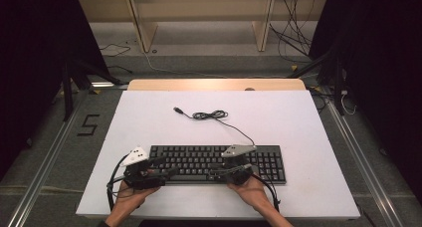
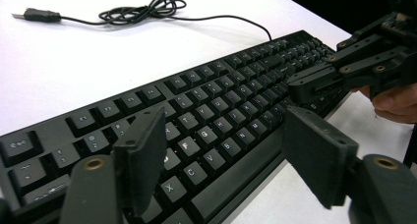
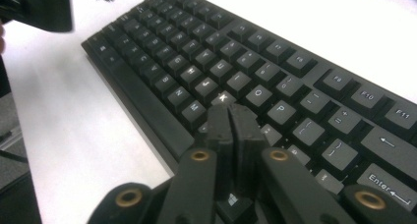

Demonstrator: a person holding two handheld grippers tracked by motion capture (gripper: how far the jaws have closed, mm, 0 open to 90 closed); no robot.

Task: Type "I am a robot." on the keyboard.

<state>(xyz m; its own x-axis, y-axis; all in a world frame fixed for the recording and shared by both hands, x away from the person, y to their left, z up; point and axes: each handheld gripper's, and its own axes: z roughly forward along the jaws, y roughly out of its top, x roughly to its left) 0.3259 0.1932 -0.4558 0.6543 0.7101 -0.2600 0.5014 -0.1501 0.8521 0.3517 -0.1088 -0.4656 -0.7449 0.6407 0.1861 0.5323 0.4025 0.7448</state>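
Observation:
A black keyboard (image 1: pixel 219 163) lies across the near part of the white table, its thin cable (image 1: pixel 209 115) coiled behind it and ending in a USB plug (image 1: pixel 177 109). My left gripper (image 1: pixel 166 167) is at the keyboard's front left. Its jaws stand open over the left letter keys (image 2: pixel 206 111), with nothing between them (image 2: pixel 226 150). My right gripper (image 1: pixel 213 173) comes in from the front right. It is shut (image 3: pixel 230 111) with nothing in it, its tip low over the middle letter keys; I cannot tell whether it touches them. The right gripper (image 2: pixel 305 84) also shows shut in the left gripper view.
The white tabletop (image 1: pixel 149 127) has free room behind and on both sides of the keyboard. A wooden edge (image 1: pixel 214 84) runs along the back. Beyond it are shelf legs and loose floor cables (image 1: pixel 293 43). A "5" mark (image 1: pixel 88 124) lies on the floor at left.

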